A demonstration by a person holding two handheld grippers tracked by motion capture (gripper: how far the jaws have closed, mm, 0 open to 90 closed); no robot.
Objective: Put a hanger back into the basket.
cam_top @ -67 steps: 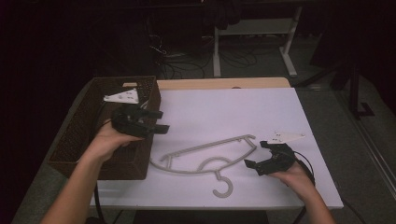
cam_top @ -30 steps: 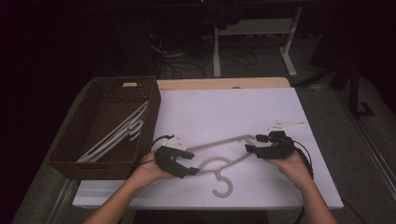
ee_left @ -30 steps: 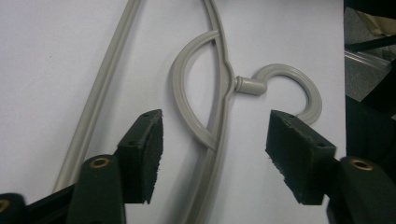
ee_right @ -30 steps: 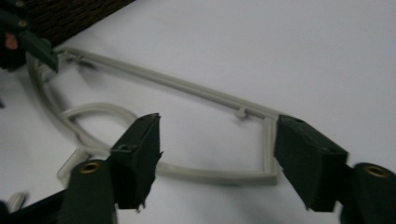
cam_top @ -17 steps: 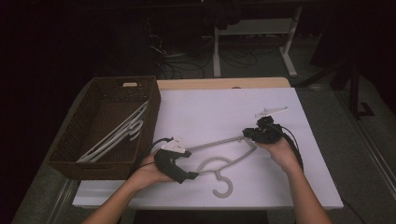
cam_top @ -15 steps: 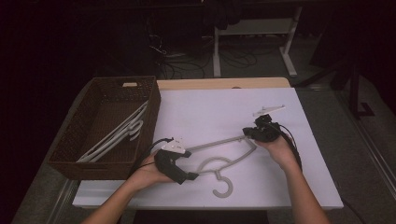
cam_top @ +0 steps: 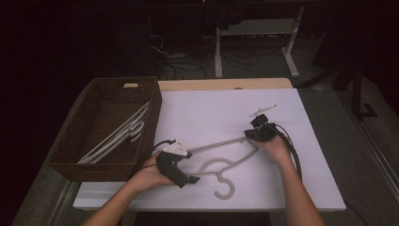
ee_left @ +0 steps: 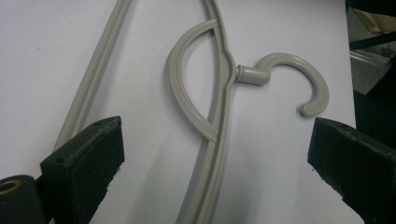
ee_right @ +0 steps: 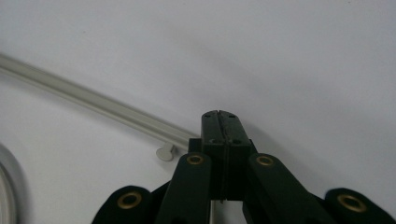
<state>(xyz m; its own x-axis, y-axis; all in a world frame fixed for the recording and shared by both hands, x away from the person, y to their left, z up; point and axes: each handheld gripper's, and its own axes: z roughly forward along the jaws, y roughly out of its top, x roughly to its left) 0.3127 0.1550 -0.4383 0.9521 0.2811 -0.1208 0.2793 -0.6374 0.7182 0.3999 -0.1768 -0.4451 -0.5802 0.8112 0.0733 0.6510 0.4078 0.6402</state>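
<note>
Left gripper [cam_top: 188, 179] sits at the near edge of the white table [cam_top: 211, 113], jaws spread wide around the middle of the grey hanger [cam_top: 221, 162], one jaw outside the straight bar and the other out past the hook, nothing pinched yet. The hanger lies flat on the table, hook [ee_left: 299, 79] pointing toward the person.

Farther out, right gripper [cam_top: 254, 133] has its jaws pressed together at the hanger's right tip; looks clamped on that corner, though the contact itself is hidden behind the jaws in the right gripper view.

Step in hand, by my read: picking up this hanger, likely bound for the basket [cam_top: 75, 165] at left, which already holds other hangers [cam_top: 117, 136].

Next move calls for narrowing the left jaws onto the neck, then lifting level with both hands.

No brands, labels or readable writing anywhere.
</note>
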